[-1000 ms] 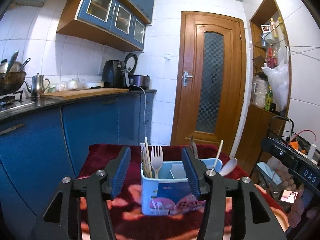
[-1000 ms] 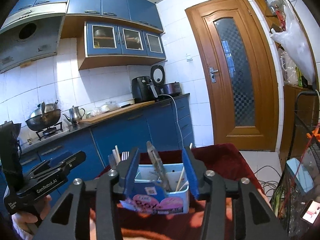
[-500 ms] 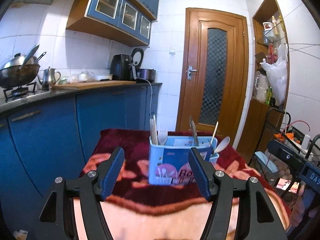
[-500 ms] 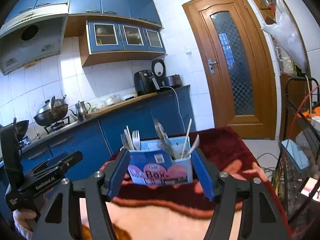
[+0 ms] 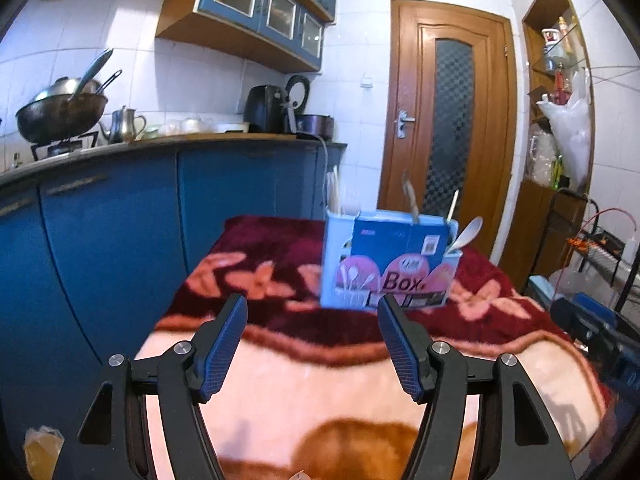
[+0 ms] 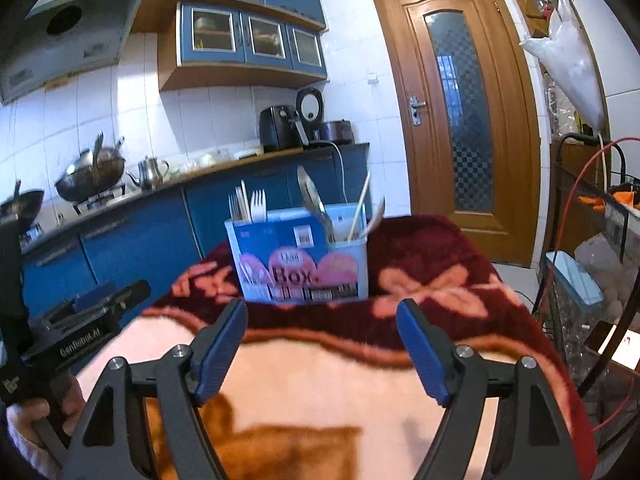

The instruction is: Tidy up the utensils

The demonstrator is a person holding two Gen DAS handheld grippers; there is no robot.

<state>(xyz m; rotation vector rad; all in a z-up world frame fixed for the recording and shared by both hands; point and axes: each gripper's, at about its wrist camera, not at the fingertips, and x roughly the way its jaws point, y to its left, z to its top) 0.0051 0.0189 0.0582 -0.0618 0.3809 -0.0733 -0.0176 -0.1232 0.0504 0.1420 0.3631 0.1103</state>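
**Both hand-held grippers wide and empty, utensil box standing on the blanket-covered bench**

The left hand-held gripper (image 5: 312, 308) has its blue-padded jaws set well apart with nothing between them; only the blanket shows in the gap. The right hand-held gripper (image 6: 322, 314) has just been opening, and its jaws also stand wide and bare. Neither one touches the box.

The utensil box (image 6: 298, 256), light blue with pink arches and the word "Box" on its front, stands upright on the dark red part of the flowered blanket (image 6: 432, 280) that covers the bench, beyond both sets of fingertips. In its left compartment stand a white fork (image 6: 259, 204) and a bundle of pale chopsticks (image 6: 240, 204). To the right, a metal utensil (image 6: 314, 204) leans out of the box beside a thin pale stick (image 6: 360, 206) and a white spoon (image 5: 466, 234) tilted over the right rim.

In the right wrist view the left hand-held gripper's black body sits at the lower left, gripped by a person's hand (image 6: 60, 404).

Behind the bench run blue kitchen cabinets (image 5: 120, 232), with a wok (image 5: 60, 114) and a metal kettle (image 5: 124, 124) on the worktop, and a wooden door (image 5: 448, 120) at the back.
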